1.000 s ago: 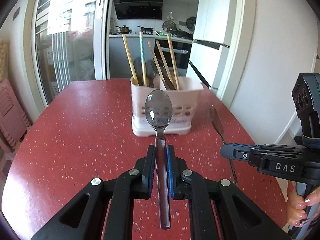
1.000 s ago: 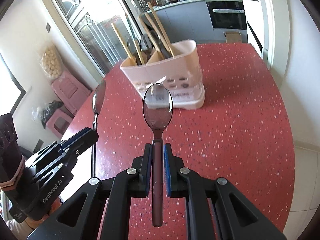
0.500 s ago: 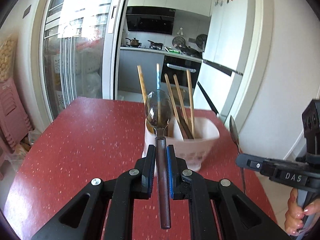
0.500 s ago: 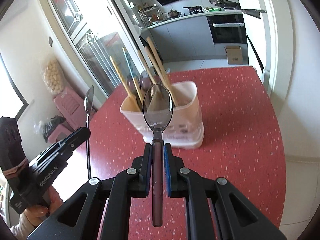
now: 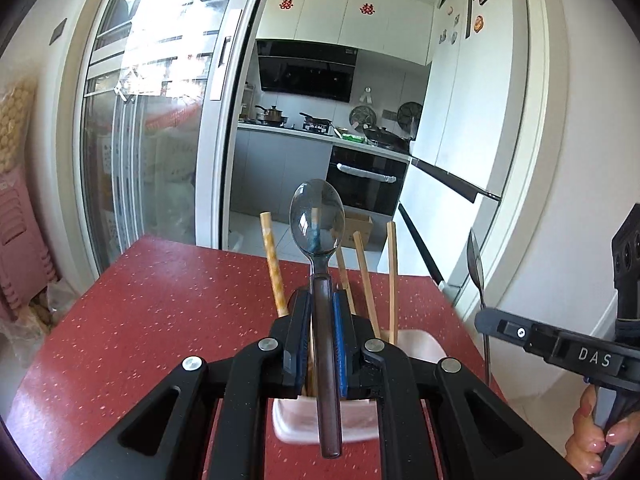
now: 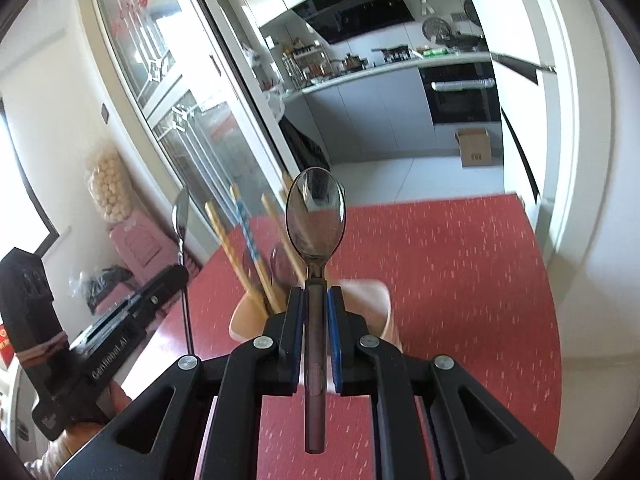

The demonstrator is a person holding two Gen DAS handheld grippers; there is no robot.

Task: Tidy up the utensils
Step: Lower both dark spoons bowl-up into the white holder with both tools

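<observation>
In the left wrist view, a metal spoon point(image 5: 317, 220) is clamped by its handle between the closed jaws of the left gripper point(image 5: 322, 334), with the bowl pointing up and away from the camera. The pink utensil holder point(image 5: 416, 344) is seen directly behind and below this gripper, standing on the red table point(image 5: 132, 308). Several wooden chopsticks point(image 5: 273, 268) stand in the holder and are seen on both sides of the spoon. To the right of the holder, the right gripper point(image 5: 486, 322) is seen from the side, and a second spoon point(image 5: 475, 266) is held upright in it.

In the right wrist view, the second spoon point(image 6: 315, 220) is gripped by its handle in the closed jaws of the right gripper point(image 6: 316, 308). The holder point(image 6: 370, 292) is partly hidden just behind the gripper, and the chopsticks point(image 6: 226, 240) lean out of it to the left. This part is blurred. To the left of the holder, the left gripper point(image 6: 176, 276) is seen with its spoon point(image 6: 181, 216).
</observation>
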